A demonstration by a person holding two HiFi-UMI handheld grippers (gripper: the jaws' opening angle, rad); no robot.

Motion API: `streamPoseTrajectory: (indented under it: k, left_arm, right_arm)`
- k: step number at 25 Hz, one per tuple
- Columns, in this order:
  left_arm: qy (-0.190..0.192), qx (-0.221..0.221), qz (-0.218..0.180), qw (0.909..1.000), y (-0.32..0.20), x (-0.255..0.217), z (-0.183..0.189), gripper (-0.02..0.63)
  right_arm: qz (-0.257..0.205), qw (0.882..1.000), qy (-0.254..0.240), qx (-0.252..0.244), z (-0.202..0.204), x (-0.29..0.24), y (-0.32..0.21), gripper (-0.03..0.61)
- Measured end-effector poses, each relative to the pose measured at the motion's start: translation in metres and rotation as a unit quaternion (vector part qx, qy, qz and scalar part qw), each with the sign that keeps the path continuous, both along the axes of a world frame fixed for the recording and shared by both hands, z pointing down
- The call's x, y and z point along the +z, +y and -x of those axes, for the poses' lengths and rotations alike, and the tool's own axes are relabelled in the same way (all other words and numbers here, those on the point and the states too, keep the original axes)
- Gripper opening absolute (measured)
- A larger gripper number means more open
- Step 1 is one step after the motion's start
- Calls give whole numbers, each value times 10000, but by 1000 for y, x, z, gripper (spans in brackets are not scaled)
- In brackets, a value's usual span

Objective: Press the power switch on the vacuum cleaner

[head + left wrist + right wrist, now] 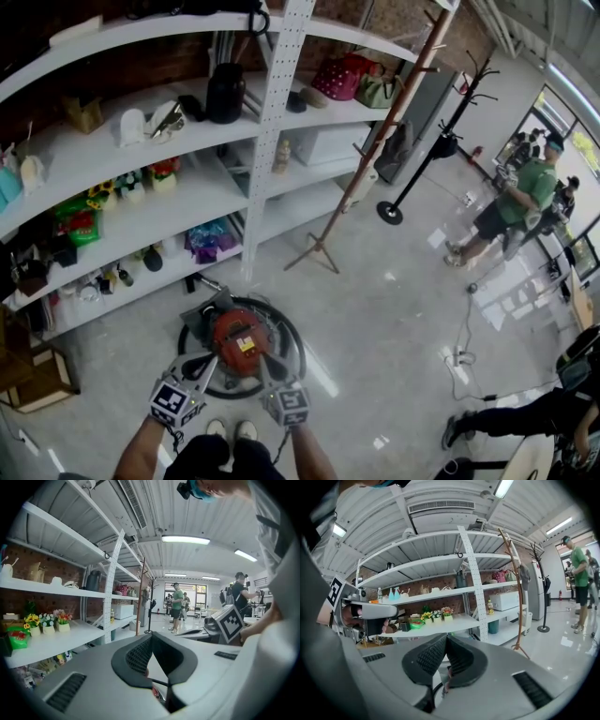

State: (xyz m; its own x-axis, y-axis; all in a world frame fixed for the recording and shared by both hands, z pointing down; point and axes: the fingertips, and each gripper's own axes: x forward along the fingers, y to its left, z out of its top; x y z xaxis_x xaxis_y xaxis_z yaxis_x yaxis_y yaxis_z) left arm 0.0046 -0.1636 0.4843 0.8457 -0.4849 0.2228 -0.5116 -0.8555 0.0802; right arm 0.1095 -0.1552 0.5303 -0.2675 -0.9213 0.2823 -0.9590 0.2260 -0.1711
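Vac [239, 342] on floor [394, 309], shelves [300, 178] prob. behind

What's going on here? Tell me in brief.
A person stands over a red vacuum cleaner on the floor beside white shelves, with one claw in each hand. The left claw and right claw are both shut and empty, their tips close to the vacuum's top. Whether either one touches the power switch cannot be told from these views.
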Motion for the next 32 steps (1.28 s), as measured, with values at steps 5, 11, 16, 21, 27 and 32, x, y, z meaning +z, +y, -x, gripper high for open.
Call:
streamPoseTrajectory:
  k: [5, 11, 16, 21, 27, 32]
  left_arm:
    - [10, 53, -55, 10000, 4, -21, -4, 9]
    - [17, 67, -139, 9999, 7, -46, -7, 9]
    - [10, 0, -198, 9998, 9, -68, -4, 9]
    - [3, -48, -257, 9997, 12, -83, -5, 9]
    - [9, -87, -368, 9993, 14, -95, -2, 9]
    - [46, -135, -440, 9989, 13, -105, 3, 8]
  right_arm:
    - [-94, 9999, 23, 27, -3, -24, 5, 11]
    - [-131, 9999, -4, 85, -7, -48, 11, 11]
    - [-111, 9999, -66, 90, -6, -69, 18, 11]
    - [-199, 9998, -15, 80, -6, -89, 26, 11]
    - [-249, 9996, -35, 86, -4, -112, 34, 11]
    - [-360, 9993, -5, 74, -2, -129, 35, 11]
